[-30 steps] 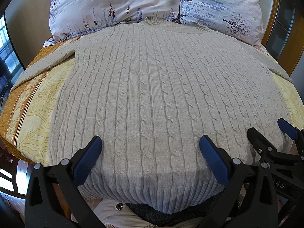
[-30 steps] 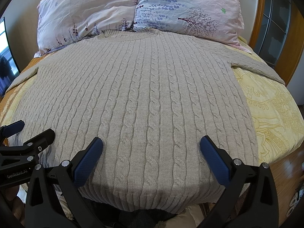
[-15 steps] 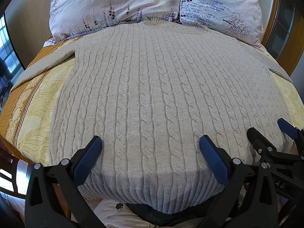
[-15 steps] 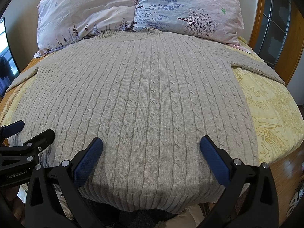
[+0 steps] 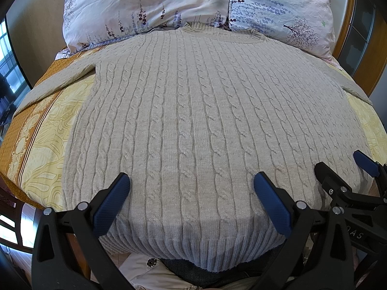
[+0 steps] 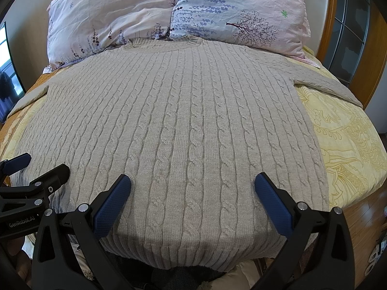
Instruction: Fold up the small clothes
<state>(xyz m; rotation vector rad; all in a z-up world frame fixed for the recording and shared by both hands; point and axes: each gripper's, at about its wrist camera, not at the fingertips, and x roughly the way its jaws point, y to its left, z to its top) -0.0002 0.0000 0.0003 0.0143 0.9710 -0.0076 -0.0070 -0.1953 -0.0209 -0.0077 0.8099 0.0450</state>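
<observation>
A beige cable-knit sweater (image 5: 193,111) lies flat and spread out on the bed, collar toward the pillows, hem at the near edge; it also shows in the right wrist view (image 6: 183,125). Its sleeves reach out to the left (image 5: 55,84) and right (image 6: 326,84). My left gripper (image 5: 191,188) is open and empty, hovering over the hem left of centre. My right gripper (image 6: 193,188) is open and empty over the hem right of centre. Each gripper shows in the other's view, the right one (image 5: 346,169) and the left one (image 6: 36,166), both open.
Two floral pillows (image 5: 150,4) (image 6: 237,7) lie at the head of the bed. A yellow patterned bedspread (image 6: 348,145) with an orange border (image 5: 14,130) lies under the sweater. A wooden frame (image 6: 326,24) and a glass door stand on the right. Wooden floor (image 6: 358,215) shows beside the bed.
</observation>
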